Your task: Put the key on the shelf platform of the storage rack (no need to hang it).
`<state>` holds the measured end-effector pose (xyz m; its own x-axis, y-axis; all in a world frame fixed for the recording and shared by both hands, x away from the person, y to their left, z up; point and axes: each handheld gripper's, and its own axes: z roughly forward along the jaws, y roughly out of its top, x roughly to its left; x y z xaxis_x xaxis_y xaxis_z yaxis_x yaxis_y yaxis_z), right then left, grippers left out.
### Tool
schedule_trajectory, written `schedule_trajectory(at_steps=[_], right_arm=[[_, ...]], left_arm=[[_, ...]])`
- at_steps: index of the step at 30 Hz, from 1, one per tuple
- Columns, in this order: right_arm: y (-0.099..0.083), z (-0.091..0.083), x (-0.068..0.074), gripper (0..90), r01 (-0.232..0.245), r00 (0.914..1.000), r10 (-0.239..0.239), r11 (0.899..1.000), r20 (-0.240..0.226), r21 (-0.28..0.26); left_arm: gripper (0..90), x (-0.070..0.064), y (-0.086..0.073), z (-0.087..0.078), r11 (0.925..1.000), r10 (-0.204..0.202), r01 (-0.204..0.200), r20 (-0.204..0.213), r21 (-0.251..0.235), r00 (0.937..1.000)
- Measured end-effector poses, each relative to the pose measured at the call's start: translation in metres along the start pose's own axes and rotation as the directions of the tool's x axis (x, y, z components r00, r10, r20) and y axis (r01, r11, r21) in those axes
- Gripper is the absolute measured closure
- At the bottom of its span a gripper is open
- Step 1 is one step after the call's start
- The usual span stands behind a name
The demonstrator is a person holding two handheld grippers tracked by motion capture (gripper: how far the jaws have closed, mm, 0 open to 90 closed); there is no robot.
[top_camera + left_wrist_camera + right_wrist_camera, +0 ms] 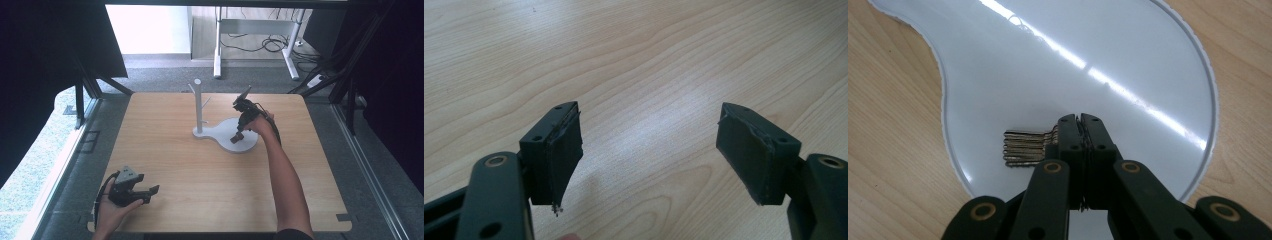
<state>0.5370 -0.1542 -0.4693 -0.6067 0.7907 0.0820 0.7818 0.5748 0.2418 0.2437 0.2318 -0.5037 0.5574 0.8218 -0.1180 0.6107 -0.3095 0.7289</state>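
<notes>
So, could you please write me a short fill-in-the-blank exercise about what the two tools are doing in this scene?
1. The right tool is shut on a flat bunch of metal ____.
2. That bunch lies over the glossy white ____ of the peg stand.
3. The left tool hovers with its jaws ____ above the light wooden table.

Missing words: keys; base; open

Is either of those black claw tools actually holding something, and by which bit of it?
The right gripper pinches a bunch of keys at one end, over the white stand base. The left gripper is open, holding nothing.
</notes>
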Motion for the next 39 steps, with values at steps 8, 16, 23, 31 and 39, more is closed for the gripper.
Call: schedule_trajectory(at_steps=[8, 16, 23, 31, 39], right_arm=[[-0.004, 0.0, 0.0, 77.7, 0.009, 0.9999, -0.009, 1.0, 0.014, -0.008], [-0.015, -0.021, 0.002, 62.7, 0.0, 0.9998, 0.001, 0.997, 0.018, -0.073], [-0.034, -0.035, 0.01, 56.1, 0.035, 0.9994, -0.035, 0.995, 0.001, -0.096], [-0.065, -0.052, 0.017, 53.9, 0.079, 0.9963, -0.083, 0.985, -0.022, -0.151], [-0.105, -0.059, 0.02, 53.7, 0.095, 0.9926, -0.109, 0.973, -0.054, -0.21]], left_arm=[[26.5, -0.001, 0.0, 0.001, 1.0, -0.004, 0.004, -0.002, 0.001, 1.0], [26.5, -0.002, 0.0, 0.003, 0.9999, 0.008, -0.009, 0.003, 0.009, 1.0], [26.5, -0.005, 0.001, 0.005, 0.9997, 0.019, -0.019, 0.002, 0.016, 0.9998], [26.6, -0.009, 0.002, 0.005, 0.9994, 0.03, -0.03, -0.006, 0.019, 0.9995], [26.6, -0.008, 0.002, 0.007, 0.9994, 0.027, -0.027, -0.016, 0.024, 0.9995]])
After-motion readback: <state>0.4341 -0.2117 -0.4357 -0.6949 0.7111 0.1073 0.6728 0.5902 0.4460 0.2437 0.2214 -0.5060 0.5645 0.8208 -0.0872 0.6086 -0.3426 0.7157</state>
